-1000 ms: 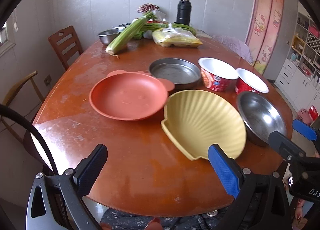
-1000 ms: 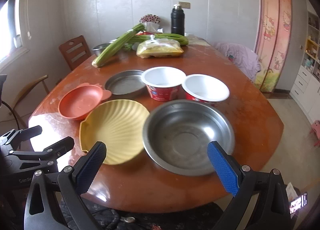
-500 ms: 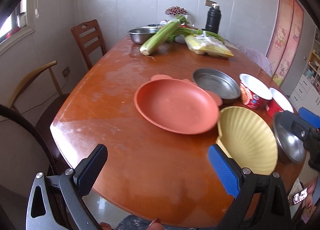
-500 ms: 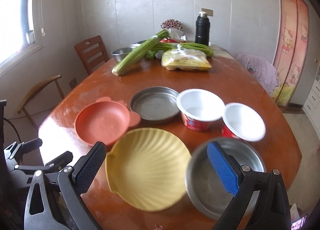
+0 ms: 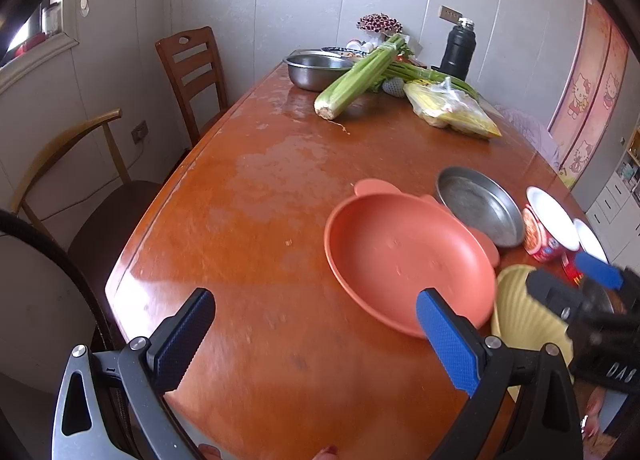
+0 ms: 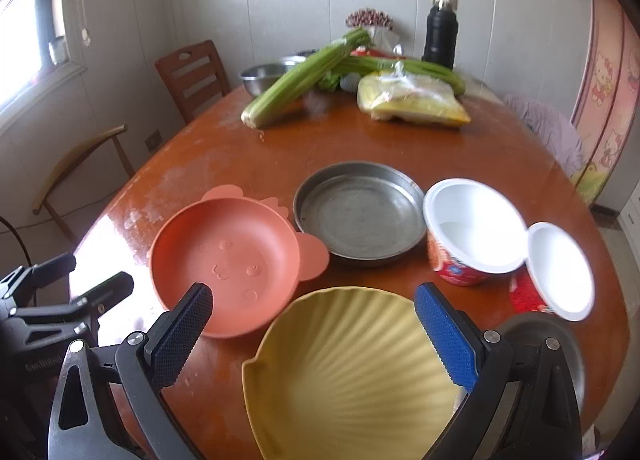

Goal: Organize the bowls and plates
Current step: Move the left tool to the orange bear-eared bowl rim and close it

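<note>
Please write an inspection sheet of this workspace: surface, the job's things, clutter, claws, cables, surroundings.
Surface: wooden table, glossy, with pale worn patches.
Job's things: orange plate, metal pan, yellow shell plate, two red-and-white cups, steel bowl mostly hidden behind the right claw.
Clutter: celery, yellow bag, black flask, another metal bowl at the far end.
Claws: left claw open, empty; right claw open, empty, over the shell plate.
Cables: black cable at the left edge.
Surroundings: two chairs, window, pink cartoon door.
</note>
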`<state>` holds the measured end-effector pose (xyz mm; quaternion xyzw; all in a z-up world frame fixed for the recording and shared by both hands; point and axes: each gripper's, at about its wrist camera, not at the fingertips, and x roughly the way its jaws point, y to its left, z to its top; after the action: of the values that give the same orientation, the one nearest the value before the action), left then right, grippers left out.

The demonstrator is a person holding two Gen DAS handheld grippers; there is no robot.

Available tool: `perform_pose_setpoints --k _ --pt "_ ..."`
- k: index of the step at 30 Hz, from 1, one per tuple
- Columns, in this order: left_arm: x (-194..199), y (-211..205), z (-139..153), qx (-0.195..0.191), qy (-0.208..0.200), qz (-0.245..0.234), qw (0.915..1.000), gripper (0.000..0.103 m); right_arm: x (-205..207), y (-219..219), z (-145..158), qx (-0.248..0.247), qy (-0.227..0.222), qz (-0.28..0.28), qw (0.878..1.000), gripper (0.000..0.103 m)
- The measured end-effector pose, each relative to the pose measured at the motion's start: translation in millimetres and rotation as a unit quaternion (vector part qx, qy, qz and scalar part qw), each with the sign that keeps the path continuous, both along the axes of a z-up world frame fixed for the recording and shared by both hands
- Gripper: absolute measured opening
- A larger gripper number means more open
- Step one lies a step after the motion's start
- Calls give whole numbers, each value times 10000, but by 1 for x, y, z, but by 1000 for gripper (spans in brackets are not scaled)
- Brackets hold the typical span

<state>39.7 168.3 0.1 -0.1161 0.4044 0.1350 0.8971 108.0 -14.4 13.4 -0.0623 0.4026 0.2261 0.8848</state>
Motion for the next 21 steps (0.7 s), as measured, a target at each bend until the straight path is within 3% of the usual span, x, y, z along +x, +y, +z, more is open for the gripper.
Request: perform_pose_setpoints --k 6,16,21 --pt "33 10 -17 -16 351 -120 9993 101 22 16 -22 -184 325 -129 9992 97" --pt "62 16 -25 -26 508 -334 9982 101 39 32 -32 -339 439 -220 9982 93" --pt "70 16 -27 -42 557 -436 9975 101 48 36 -39 -439 593 -210 9971 76"
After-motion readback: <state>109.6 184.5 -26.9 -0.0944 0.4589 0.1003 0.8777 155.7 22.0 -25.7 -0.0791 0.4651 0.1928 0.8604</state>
